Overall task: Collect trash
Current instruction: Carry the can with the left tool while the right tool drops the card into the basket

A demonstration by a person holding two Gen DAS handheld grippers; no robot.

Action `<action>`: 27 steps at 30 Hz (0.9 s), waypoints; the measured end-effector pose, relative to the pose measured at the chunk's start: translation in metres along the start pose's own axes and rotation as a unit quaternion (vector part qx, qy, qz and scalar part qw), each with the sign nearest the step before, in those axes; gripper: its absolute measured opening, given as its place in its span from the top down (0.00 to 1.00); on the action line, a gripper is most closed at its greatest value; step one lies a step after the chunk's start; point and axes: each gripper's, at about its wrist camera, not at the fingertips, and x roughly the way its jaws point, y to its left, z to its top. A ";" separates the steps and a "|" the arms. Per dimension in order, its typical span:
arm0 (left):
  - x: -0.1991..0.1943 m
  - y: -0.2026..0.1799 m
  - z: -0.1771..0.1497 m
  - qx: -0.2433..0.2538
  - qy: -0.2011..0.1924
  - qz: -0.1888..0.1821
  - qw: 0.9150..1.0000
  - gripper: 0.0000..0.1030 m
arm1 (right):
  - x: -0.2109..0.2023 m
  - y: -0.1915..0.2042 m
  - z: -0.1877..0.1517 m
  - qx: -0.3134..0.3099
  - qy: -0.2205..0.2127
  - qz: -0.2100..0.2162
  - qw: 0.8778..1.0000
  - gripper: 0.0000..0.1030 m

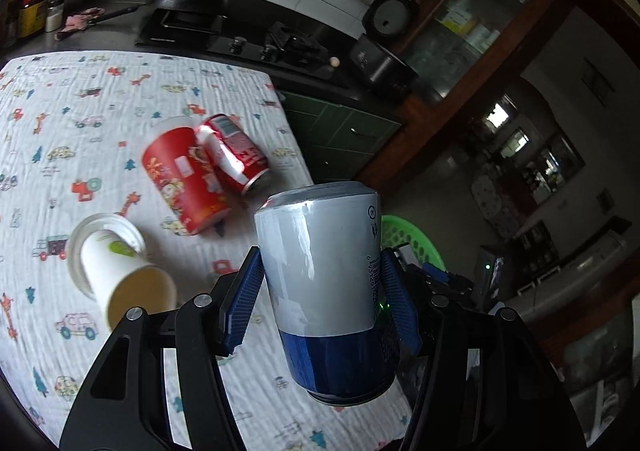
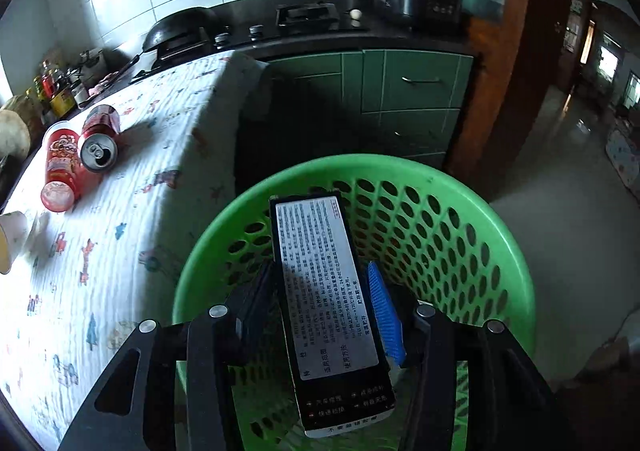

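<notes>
Right hand-held gripper (image 2: 320, 311) clamps flat black printed carton (image 2: 328, 303) above green perforated plastic basket (image 2: 500, 251): release centred over opening; left hand-held gripper (image 1: 320, 291) grips silver-blue drink can (image 1: 324, 267) over desk (image 1: 120, 91) edge.

— What have I got in view?

— I see a silver-and-blue can (image 1: 326, 291) upright, raised above the table edge. On the cloth, a red paper cup (image 1: 184, 179) lies on its side, touching a dented red can (image 1: 234, 153), also down, its opened top (image 2: 98, 152) facing me on the right camera.

— And nearer?

— A white paper cup (image 1: 128, 283) tipped over, its mouth towards me. On my right, a black box (image 2: 326, 299) with a white printed label sits over the green perforated basket (image 2: 460, 211).
</notes>
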 end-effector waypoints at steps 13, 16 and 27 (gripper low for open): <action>0.165 -0.118 -0.010 0.082 0.102 -0.056 0.990 0.43 | -0.069 -0.038 -0.066 0.045 -0.079 -0.025 0.996 0.33; 0.200 -0.136 -0.020 0.099 0.124 -0.046 0.986 0.43 | -0.081 -0.040 -0.078 0.051 -0.095 -0.032 0.994 0.27; 0.255 -0.152 -0.044 0.136 0.152 -0.011 0.979 0.40 | -0.098 -0.050 -0.109 0.092 -0.112 -0.030 0.989 0.19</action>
